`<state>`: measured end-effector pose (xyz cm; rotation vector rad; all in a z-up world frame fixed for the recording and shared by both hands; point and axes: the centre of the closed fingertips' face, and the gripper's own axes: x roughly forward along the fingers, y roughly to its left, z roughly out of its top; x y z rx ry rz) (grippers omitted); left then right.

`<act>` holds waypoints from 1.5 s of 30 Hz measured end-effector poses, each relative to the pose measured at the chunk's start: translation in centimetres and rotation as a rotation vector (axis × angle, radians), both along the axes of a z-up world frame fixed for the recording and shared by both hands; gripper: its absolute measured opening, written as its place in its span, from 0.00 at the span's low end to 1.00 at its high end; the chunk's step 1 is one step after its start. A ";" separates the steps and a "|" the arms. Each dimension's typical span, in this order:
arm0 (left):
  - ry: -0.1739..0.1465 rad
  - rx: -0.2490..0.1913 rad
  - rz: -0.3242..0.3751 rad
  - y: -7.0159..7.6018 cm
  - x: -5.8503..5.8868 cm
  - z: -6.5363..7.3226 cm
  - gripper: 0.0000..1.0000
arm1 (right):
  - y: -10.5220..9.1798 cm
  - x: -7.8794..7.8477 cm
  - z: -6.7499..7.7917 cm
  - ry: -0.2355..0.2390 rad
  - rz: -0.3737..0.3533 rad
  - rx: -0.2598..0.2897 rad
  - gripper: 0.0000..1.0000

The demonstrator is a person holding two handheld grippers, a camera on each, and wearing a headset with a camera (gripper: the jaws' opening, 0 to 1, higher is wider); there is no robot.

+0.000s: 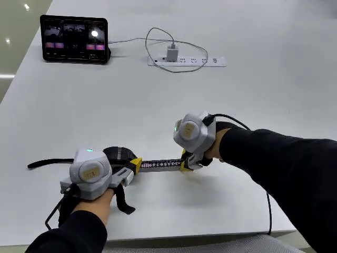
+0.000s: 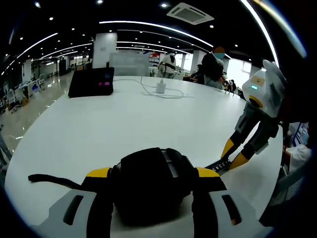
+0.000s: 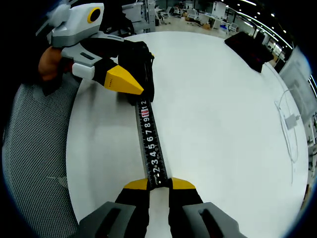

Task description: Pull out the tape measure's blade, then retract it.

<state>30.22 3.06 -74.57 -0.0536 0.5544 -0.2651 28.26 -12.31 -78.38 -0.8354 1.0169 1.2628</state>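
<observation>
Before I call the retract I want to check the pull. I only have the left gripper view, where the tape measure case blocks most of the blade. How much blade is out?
Observer: In the right gripper view the blade's printed numerals run from 2 at the right gripper past 9 up to the tape measure case.
Operator: Is the right gripper really clamped on it?
Observer: Yes, its two yellow tips are shut on the blade's end.
Operator: Any twist in the blade?
Observer: None visible. The head view shows it running straight from the left gripper to the right one, printed face up.
</observation>
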 end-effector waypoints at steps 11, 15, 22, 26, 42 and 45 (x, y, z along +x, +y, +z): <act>0.002 -0.015 0.000 0.0 0.0 0.0 0.60 | 0.5 0.0 0.0 -0.001 -0.004 0.010 0.10; 0.003 -0.019 -0.002 0.0 0.0 0.0 0.60 | 0.8 -0.1 0.0 -0.002 -0.006 0.015 0.10; 0.005 -0.025 -0.008 0.1 -0.1 0.0 0.60 | 1.2 -0.1 0.0 0.001 -0.002 0.029 0.10; 0.007 -0.028 -0.008 0.1 -0.1 0.0 0.60 | 1.3 -0.1 0.0 0.003 0.000 0.036 0.10; 0.007 -0.054 -0.004 0.1 0.0 0.1 0.60 | 2.0 -0.1 0.0 0.011 0.010 0.061 0.10; 0.008 -0.058 -0.004 0.1 0.0 0.1 0.60 | 2.1 -0.2 0.0 0.010 0.009 0.060 0.10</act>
